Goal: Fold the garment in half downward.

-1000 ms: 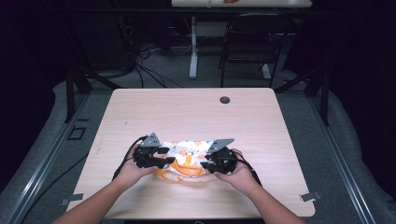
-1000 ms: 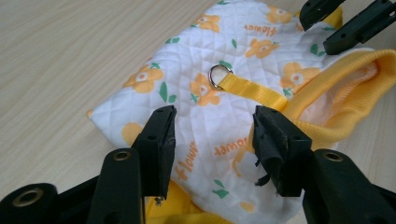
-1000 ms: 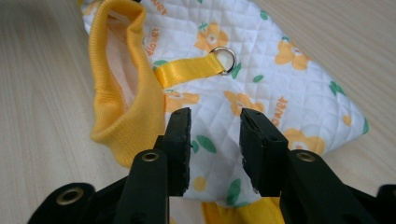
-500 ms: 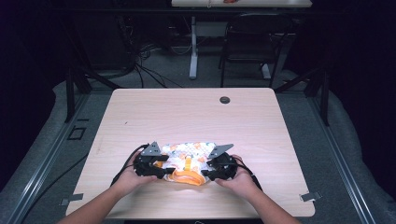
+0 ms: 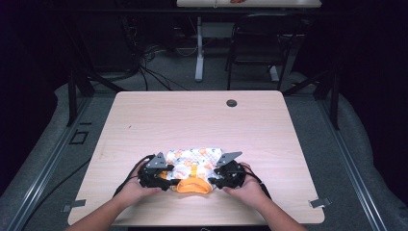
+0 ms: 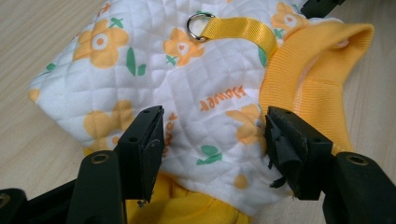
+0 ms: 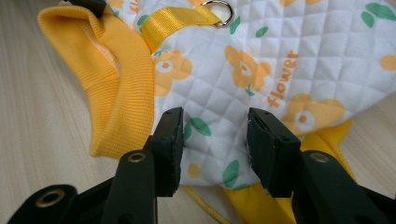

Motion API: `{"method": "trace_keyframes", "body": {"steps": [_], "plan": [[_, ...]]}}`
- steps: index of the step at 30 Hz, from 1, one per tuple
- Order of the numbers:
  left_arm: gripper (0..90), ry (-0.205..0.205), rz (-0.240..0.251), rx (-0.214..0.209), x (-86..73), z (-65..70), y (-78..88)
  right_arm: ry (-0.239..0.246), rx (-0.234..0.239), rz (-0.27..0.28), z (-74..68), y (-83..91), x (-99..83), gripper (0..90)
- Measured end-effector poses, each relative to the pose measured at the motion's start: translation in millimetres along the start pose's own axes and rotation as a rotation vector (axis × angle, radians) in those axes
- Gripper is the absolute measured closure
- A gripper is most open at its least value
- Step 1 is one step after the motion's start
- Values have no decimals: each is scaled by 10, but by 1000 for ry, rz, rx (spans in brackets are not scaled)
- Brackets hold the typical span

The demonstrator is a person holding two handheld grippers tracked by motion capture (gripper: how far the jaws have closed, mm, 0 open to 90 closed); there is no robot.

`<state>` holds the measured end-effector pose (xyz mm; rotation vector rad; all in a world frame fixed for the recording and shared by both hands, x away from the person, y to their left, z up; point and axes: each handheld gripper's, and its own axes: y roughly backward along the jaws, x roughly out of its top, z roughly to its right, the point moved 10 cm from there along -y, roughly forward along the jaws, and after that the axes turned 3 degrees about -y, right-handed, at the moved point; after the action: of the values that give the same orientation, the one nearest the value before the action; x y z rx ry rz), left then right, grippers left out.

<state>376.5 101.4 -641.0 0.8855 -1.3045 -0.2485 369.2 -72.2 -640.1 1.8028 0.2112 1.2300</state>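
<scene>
A small quilted garment [image 5: 192,160], white with orange flowers, lies near the table's front edge. It has an orange ribbed collar [image 5: 192,186] and a yellow strap with a metal ring [image 6: 198,24]. My left gripper [image 5: 169,179] is at its left side and my right gripper [image 5: 214,181] at its right. In the left gripper view the jaws of the left gripper [image 6: 215,135] stand wide apart over the garment's [image 6: 187,93] hem. In the right gripper view the right gripper [image 7: 215,140] is open too, with the garment's [image 7: 280,51] edge lying between its jaws, beside the collar [image 7: 116,79].
The light wooden table [image 5: 192,120] has a dark round grommet [image 5: 232,103] near its far edge. Beyond the table are dark floor, cables and a table leg [image 5: 199,48]. The person's forearms come in over the front edge.
Both grippers and the garment have shifted slightly toward the near edge of the table, and the grippers now sit closer in on the garment's sides.
</scene>
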Motion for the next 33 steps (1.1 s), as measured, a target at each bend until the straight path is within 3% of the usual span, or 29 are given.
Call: {"method": "trace_keyframes", "body": {"steps": [6, 18, 26, 33], "plan": [[379, 16, 7, 11, -8, 5, -21, -10, 8, 0, 15, -6, 3, 563], [384, 54, 5, 31, 78, -109, -99, -24, -27, -11, 167, -13, 67, 565], [389, 115, 36, 41, 145, -197, -167, -47, -42, -23, 313, -19, 115, 566], [392, 142, 42, 49, 182, -276, -205, -58, -63, -27, 406, -46, 163, 566]]}}
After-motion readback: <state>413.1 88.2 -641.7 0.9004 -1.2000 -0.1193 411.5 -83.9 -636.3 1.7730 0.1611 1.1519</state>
